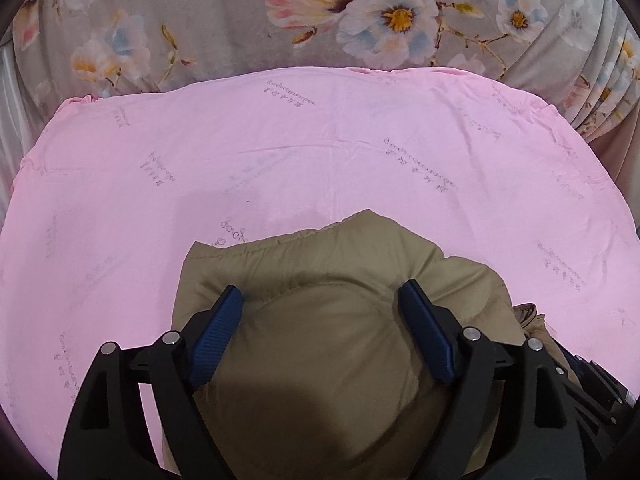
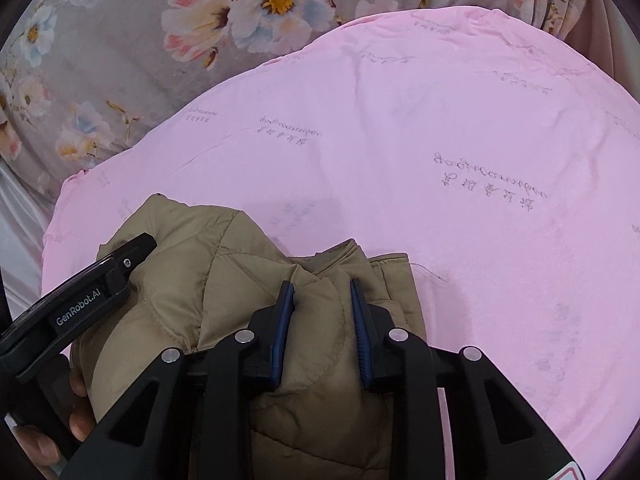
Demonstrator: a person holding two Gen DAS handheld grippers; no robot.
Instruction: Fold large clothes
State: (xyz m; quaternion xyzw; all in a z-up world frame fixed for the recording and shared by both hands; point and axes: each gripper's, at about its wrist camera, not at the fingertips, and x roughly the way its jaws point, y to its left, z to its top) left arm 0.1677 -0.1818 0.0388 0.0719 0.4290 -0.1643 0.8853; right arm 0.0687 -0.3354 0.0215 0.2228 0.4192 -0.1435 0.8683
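A tan quilted jacket [image 1: 332, 320] lies bunched on a pink sheet [image 1: 320, 152] at the near edge. My left gripper [image 1: 322, 294] is open, its blue pads [image 1: 218, 332] pressing down on either side of a puffed fold of the jacket. In the right wrist view the same jacket [image 2: 240, 276] sits at the lower left. My right gripper [image 2: 322, 292] has its jaws narrowed on a fold of the jacket near its collar. The left gripper's body [image 2: 92, 280] rests on the jacket at the left.
The pink sheet [image 2: 440, 140] with faint printed text covers the work surface. A grey floral bedspread [image 1: 320, 12] lies beyond it; it also shows in the right wrist view [image 2: 140, 40]. A hand [image 2: 76, 400] holds the left gripper.
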